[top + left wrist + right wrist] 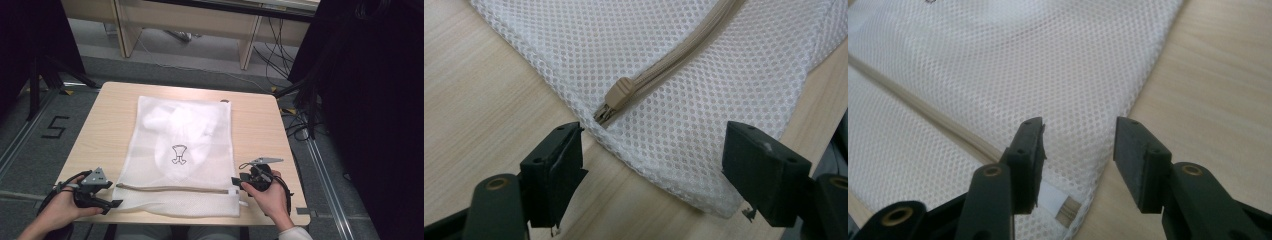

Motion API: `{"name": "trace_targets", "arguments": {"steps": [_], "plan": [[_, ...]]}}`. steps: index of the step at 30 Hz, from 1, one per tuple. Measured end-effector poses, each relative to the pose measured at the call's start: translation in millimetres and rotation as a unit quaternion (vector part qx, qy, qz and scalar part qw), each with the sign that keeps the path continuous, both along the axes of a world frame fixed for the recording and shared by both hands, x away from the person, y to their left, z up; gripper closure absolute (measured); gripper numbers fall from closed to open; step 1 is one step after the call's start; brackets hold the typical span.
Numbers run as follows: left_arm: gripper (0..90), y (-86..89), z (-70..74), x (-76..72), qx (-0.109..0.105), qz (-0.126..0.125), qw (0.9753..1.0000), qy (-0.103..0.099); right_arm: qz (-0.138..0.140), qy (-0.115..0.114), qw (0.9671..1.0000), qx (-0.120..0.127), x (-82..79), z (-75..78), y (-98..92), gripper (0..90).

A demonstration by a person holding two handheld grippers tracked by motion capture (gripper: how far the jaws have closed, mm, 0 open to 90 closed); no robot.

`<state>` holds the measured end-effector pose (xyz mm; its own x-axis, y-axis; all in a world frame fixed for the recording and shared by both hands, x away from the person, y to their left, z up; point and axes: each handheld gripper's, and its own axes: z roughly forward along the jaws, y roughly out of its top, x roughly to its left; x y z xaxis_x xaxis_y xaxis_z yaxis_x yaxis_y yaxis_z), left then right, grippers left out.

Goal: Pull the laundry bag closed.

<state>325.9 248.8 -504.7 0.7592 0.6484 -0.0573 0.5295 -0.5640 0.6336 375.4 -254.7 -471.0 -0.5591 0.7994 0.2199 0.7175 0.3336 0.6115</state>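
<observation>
On the table [105, 107], near edge: mesh laundry bag [185, 145], flat, zipper [674, 55] closed. My left gripper [654, 170] gapes wide at its zipper-pull corner; my right gripper [1078, 150], half open, straddles the opposite corner, gripping nothing.

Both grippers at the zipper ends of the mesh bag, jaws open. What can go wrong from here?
1. Left gripper may bite mesh instead of the small zipper pull.
2. Right gripper straddles the bag's edge; a thin pinch could slip.
3. The mesh bag lies loose on the table, so pulling may drag it.
</observation>
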Motion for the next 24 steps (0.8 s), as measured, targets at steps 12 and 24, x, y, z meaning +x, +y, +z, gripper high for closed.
{"name": "trace_targets", "arguments": {"steps": [12, 24], "plan": [[23.4, 0.8, -0.7, 0.5, -0.003, -0.009, 0.9999, 0.006, 0.106, -0.082, 0.991, -0.008, -4.1, 6.0, 46.4, 61.2], [23.3, 1.1, -1.3, 1.5, -0.002, -0.009, 0.9999, 0.007, 0.147, -0.093, 0.9847, 0.004, -3.9, 7.8, 83.6, 60.8]]}}
